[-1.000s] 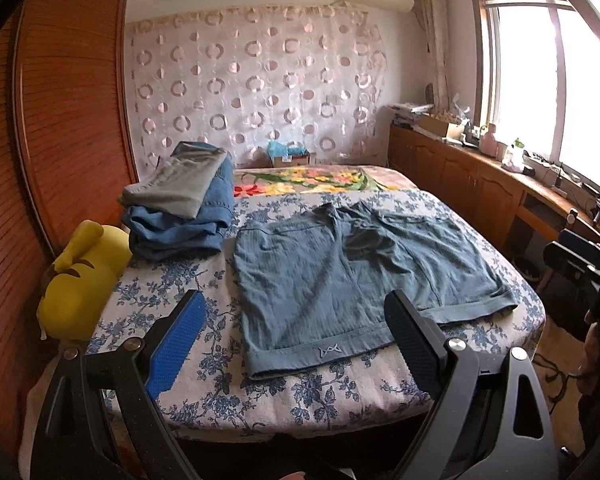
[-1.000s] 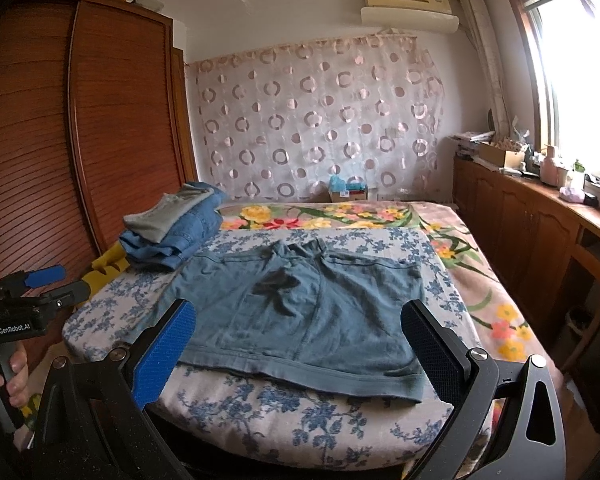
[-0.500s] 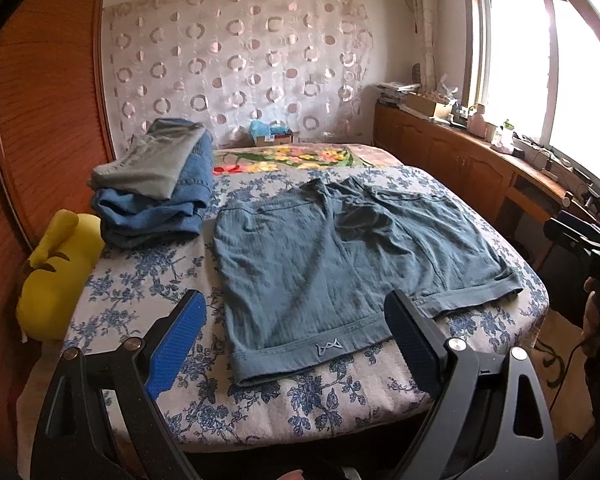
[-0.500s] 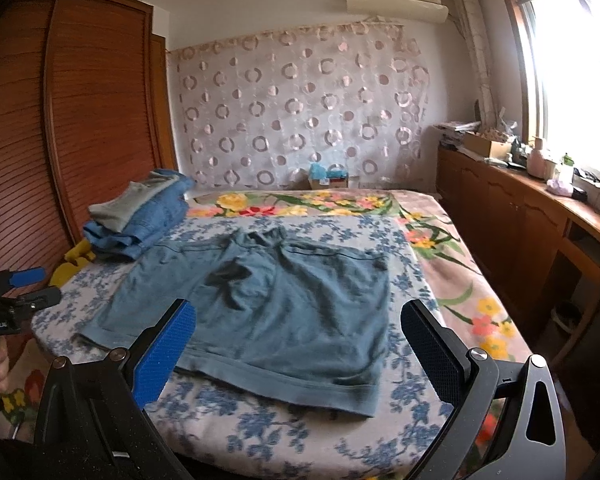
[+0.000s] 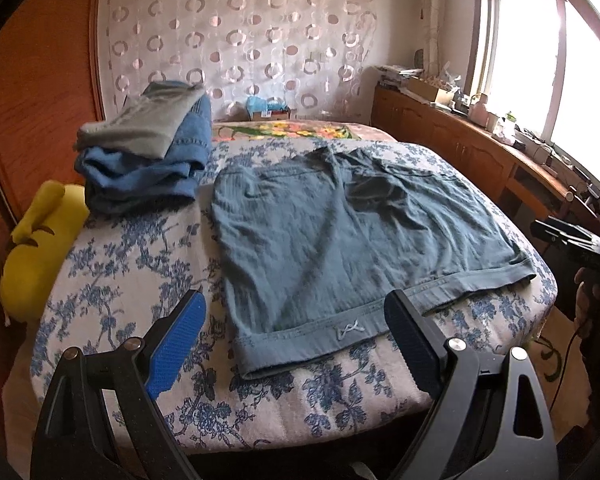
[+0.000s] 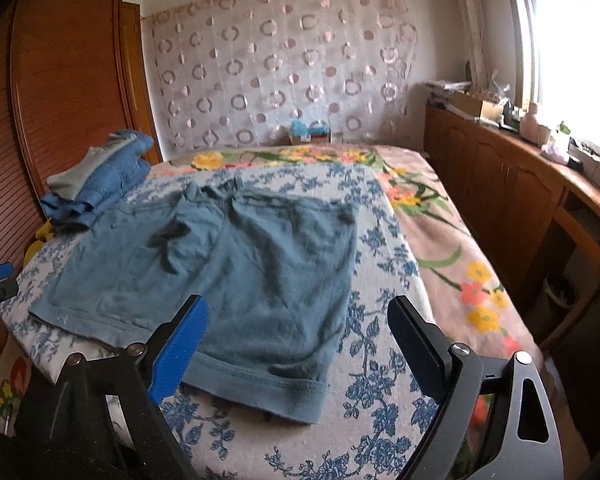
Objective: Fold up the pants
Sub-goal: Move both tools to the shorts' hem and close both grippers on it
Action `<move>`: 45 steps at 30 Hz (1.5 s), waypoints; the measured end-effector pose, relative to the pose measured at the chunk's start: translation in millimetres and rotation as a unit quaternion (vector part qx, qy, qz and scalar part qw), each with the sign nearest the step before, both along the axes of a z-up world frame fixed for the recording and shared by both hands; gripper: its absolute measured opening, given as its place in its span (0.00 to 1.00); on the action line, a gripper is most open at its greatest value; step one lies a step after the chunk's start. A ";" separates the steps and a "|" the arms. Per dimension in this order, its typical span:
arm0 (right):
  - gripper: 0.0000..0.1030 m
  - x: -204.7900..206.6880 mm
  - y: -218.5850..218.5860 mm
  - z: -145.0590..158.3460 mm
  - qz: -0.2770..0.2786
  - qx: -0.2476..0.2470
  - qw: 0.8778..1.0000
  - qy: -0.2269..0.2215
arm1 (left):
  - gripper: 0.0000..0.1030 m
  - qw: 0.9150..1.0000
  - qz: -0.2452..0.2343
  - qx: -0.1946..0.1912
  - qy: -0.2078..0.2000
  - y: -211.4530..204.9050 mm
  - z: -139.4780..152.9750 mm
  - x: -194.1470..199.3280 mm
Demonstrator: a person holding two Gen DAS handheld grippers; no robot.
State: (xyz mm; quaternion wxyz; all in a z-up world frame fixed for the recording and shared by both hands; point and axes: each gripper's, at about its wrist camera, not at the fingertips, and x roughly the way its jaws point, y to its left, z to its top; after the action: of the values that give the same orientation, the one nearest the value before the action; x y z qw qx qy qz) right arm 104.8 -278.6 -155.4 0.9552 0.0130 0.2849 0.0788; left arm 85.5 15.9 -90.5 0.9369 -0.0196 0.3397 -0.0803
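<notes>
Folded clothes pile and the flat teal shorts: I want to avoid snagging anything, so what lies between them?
Only bare floral bedsheet separates the folded pile from the shorts, clearest in the left wrist view.

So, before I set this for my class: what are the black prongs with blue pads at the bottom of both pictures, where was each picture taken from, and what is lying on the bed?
No robot here: a person carries a hand-held gripper in each hand, with a camera on each looking along its two fingers. One view shows the left hand-held gripper, open and empty. The other shows the right hand-held gripper, its jaws closing slightly, with nothing gripped. Both point at the near hem of teal shorts spread flat on the floral bed cover. Behind lies a pile of folded clothes, with a yellow plush toy beside the bed edge. Nothing is held yet.
</notes>
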 end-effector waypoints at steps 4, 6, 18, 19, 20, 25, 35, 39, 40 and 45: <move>0.89 -10.7 4.0 0.4 0.010 0.006 1.000 0.015 | 0.83 1.000 0.001 -0.007 0.015 7.2 -12.7 0.6; 0.89 -11.3 5.6 0.7 0.015 0.006 1.000 0.020 | 0.78 1.000 0.002 -0.009 0.022 10.0 -18.6 1.5; 0.89 -39.5 14.6 13.5 0.046 -0.001 0.999 0.013 | 0.53 0.998 0.001 -0.028 0.053 23.5 -42.4 3.7; 0.89 -43.8 14.8 14.9 0.048 -0.001 0.999 0.012 | 0.52 0.998 0.001 -0.030 0.054 24.7 -44.0 3.7; 0.89 -43.7 12.9 12.0 0.051 -0.001 0.999 0.009 | 0.50 0.998 0.002 -0.032 0.057 25.9 -46.2 4.0; 0.89 -38.6 9.4 8.1 0.060 0.003 0.998 0.003 | 0.50 0.998 0.004 -0.029 0.058 25.9 -49.6 4.2; 0.89 -39.1 3.3 1.7 0.064 0.006 0.998 0.011 | 0.10 0.998 -0.012 -0.035 0.047 26.3 -43.3 7.1; 0.89 -37.3 -0.8 0.2 0.060 0.008 0.998 0.015 | 0.09 0.999 -0.023 -0.036 0.032 19.7 -29.0 8.2; 0.89 -38.1 -2.0 -0.5 0.059 0.009 0.998 0.016 | 0.09 0.998 -0.028 -0.038 0.029 16.6 -24.7 9.0; 0.89 -39.2 0.5 3.2 0.056 0.014 0.998 0.013 | 0.09 0.997 -0.057 -0.044 0.016 -3.9 -4.8 15.6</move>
State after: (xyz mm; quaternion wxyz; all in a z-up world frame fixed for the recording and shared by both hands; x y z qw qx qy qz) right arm 65.6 -278.1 -152.2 0.9453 0.0115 0.2966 0.1356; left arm 101.1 12.0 -95.3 0.9236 -0.0424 0.3511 -0.1479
